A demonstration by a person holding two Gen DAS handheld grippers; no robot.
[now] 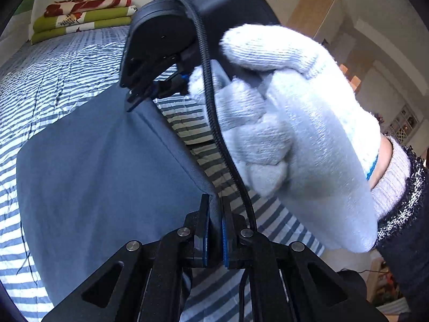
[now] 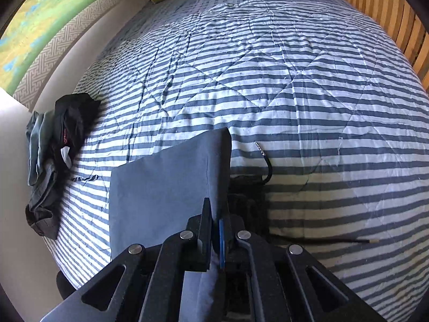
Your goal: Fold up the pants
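Left wrist view
- Left gripper (image 1: 215,228): fingers closed tight on a bunched edge of the pants (image 1: 107,177); cloth fills the narrow gap between the blue pads.
- Right gripper (image 1: 139,95): seen from outside, held by a white knit gloved hand (image 1: 289,134); its fingers pinch the far end of the same edge.
- Pants: slate-blue cloth, smooth, no visible crease; the edge between the 2 grippers is raised and taut, the rest slopes down onto the striped quilt (image 1: 53,75) of the bed.
- Background: folded green and red floral blankets (image 1: 83,16) at the head of the bed.

Right wrist view
- Right gripper (image 2: 215,230): fingers all but shut, a thin fold of pants cloth clamped between them.
- Pants (image 2: 161,193): lie left of the fingers, flat panel with a straight near-vertical edge; a black drawstring (image 2: 265,161) curls out on the right.
- Other clothes: dark crumpled garments (image 2: 53,161) at the bed's left edge, well apart from the pants.

Judgement
- Step: a fold in mid-carry, 1 edge lifted by both grippers.
- Next move calls for: keeping the edge taut and level, laying it square on the opposite edge, then letting go with both.
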